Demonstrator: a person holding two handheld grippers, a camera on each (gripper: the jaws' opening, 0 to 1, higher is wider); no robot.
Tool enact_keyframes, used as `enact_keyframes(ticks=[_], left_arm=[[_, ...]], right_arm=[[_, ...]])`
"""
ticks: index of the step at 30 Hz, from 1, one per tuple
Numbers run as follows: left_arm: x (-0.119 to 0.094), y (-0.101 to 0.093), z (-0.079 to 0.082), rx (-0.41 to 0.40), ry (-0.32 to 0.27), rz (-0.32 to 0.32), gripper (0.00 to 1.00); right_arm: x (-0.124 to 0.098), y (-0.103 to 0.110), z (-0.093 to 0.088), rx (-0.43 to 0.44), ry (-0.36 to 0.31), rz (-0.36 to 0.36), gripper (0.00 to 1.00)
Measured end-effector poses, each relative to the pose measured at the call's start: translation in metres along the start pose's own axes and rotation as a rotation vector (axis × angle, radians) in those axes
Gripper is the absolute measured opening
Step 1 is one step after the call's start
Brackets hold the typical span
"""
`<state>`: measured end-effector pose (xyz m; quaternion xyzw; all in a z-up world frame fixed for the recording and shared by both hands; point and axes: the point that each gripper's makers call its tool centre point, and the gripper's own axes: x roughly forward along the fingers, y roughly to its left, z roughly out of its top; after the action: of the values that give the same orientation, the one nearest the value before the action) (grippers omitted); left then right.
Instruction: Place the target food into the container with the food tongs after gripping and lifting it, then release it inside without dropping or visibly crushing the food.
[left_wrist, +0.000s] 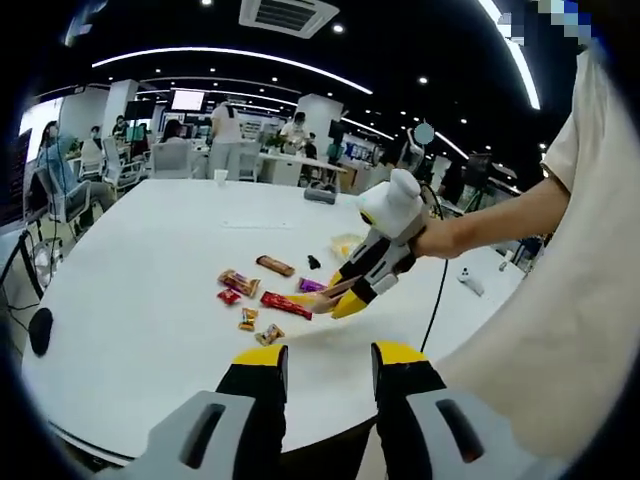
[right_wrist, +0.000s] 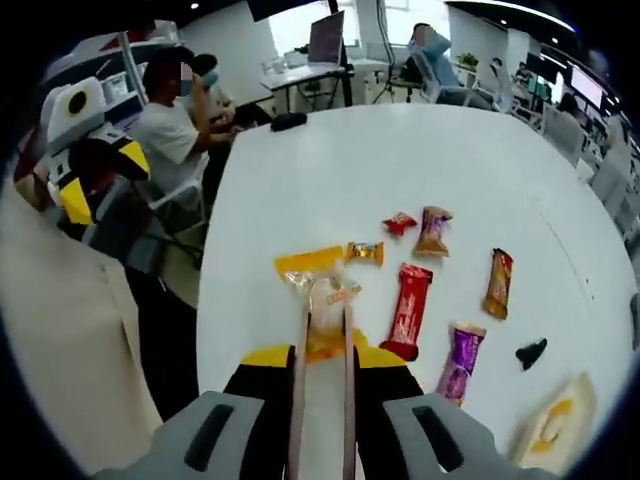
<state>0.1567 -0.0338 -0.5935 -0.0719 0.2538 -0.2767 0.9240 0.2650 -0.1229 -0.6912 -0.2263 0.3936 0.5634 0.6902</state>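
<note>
Tongs on the yellow packet, container away to the right.

My right gripper (right_wrist: 322, 372) clamped the food tongs (right_wrist: 322, 400), whose tips were closed on the yellow snack packet (right_wrist: 315, 285); it lay straight ahead on the white table (right_wrist: 400, 160), its long axis across the tongs. The likely container (right_wrist: 556, 425) sat off to the right, past the red packet (right_wrist: 409, 308) and purple packet (right_wrist: 457, 362). My left gripper (left_wrist: 328, 372) hung spread and empty, farther off. Open-plan office behind.

open-plan office | desks (left_wrist: 290, 165), monitors (left_wrist: 187, 99), seated people (right_wrist: 175, 130)
</note>
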Motion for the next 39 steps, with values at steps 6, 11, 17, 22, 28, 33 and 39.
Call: enact_keyframes(ticks=[6,11,17,22,28,33,39], left_arm=[[-0.003,-0.005,-0.002,0.008,0.009,-0.015,0.35],[-0.007,-0.004,-0.004,0.003,0.010,-0.009,0.36],[-0.011,-0.004,-0.005,0.000,0.012,-0.006,0.37],[-0.010,-0.006,-0.005,0.001,0.013,-0.012,0.36],[-0.008,-0.008,-0.004,0.007,0.015,-0.020,0.36],[-0.007,-0.009,-0.004,0.011,0.018,-0.029,0.36],[-0.004,-0.011,-0.004,0.019,0.024,-0.043,0.36]], right_arm=[[-0.004,-0.001,0.010,0.021,-0.037,-0.016,0.21],[-0.004,-0.001,0.014,0.021,-0.046,-0.016,0.21],[-0.006,-0.002,0.020,0.043,-0.070,-0.022,0.21],[-0.010,-0.008,0.024,0.072,-0.095,-0.035,0.21],[-0.017,-0.017,0.026,0.115,-0.126,-0.061,0.21],[-0.024,-0.023,0.027,0.148,-0.148,-0.084,0.22],[-0.034,-0.037,0.024,0.201,-0.182,-0.126,0.22]])
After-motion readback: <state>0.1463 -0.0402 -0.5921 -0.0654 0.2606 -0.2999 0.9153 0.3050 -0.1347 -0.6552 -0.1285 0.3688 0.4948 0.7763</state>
